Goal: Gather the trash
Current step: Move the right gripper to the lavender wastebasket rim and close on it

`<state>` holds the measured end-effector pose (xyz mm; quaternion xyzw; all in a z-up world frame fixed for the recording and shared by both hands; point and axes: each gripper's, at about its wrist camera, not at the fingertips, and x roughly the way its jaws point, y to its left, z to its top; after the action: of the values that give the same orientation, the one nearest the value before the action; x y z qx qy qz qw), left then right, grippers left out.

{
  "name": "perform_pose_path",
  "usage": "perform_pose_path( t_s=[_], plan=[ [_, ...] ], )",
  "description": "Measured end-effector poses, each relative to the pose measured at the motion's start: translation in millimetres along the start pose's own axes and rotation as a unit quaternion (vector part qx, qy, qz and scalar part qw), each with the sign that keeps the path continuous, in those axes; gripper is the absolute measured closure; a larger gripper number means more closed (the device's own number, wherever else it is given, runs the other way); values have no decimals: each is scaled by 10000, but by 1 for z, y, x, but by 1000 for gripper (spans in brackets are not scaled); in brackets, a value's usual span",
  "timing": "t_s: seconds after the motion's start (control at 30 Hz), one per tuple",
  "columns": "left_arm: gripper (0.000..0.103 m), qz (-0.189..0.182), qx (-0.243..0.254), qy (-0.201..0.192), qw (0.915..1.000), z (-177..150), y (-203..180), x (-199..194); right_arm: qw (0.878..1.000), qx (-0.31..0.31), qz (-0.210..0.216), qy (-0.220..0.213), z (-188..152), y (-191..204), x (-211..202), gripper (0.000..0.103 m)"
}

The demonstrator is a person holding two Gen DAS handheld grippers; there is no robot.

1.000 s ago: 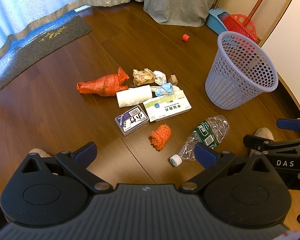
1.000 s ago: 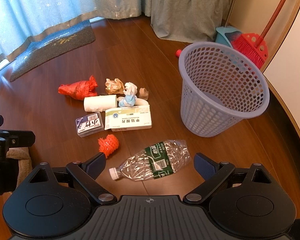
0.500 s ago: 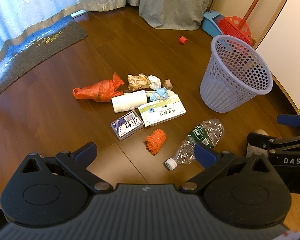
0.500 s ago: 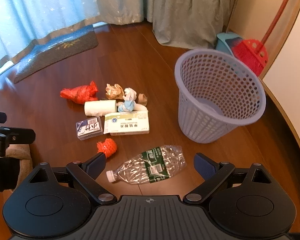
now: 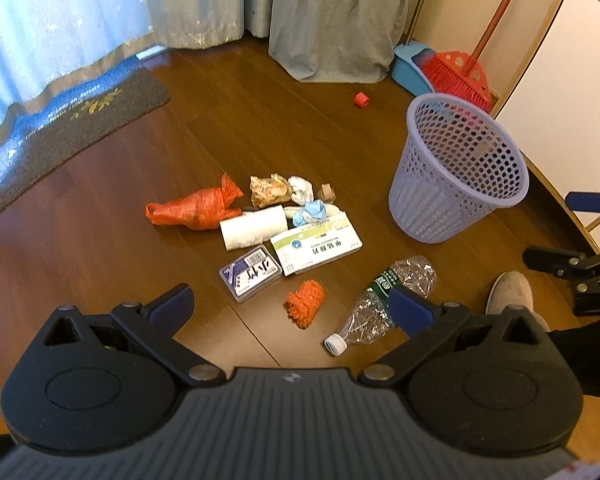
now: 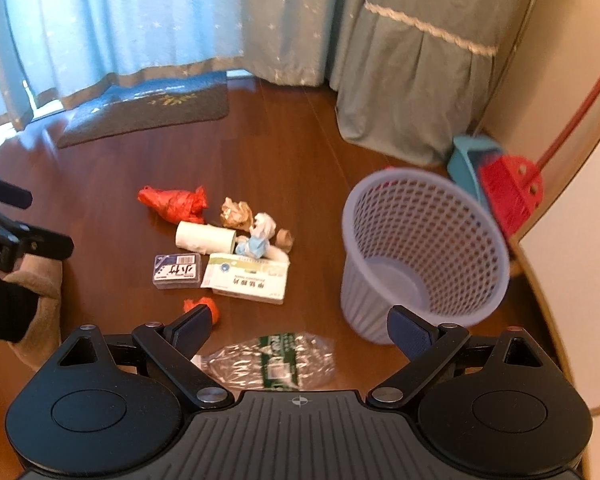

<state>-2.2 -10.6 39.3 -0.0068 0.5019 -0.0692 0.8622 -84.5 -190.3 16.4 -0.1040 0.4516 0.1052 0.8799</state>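
Both the left gripper point(image 5: 290, 304) and the right gripper point(image 6: 300, 326) have wide, empty jaws above the crushed bottle point(image 5: 380, 304) near the basket point(image 5: 456, 184)

A crushed clear bottle point(image 5: 380, 304), red bag point(image 5: 194, 210) and boxes lie scattered beside the upright lavender basket point(image 5: 456, 172).

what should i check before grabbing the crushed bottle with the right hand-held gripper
1. Right hand-held gripper open and not holding anything: ok.
2. Crushed bottle between its fingers: ok, though the height above it cannot be told.
3. Orange net clear of the left finger: not ok, it sits right beside it.
4. Basket upright, mouth open: ok.
5. Left hand-held gripper open, away from the bottle: ok.
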Motion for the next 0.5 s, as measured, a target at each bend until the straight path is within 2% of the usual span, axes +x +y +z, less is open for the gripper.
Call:
perform_pose_path(
  t_s=[0.27,0.5],
  plan=[
    [1,-208,186,-194,9994,21,-6,-20,9997,-232,1,-74,3,-22,-18,20],
    [1,-224,471,-250,9983,45,-6,-6,9992,-406,20,-33,5,-43,-14,22]
  ],
)
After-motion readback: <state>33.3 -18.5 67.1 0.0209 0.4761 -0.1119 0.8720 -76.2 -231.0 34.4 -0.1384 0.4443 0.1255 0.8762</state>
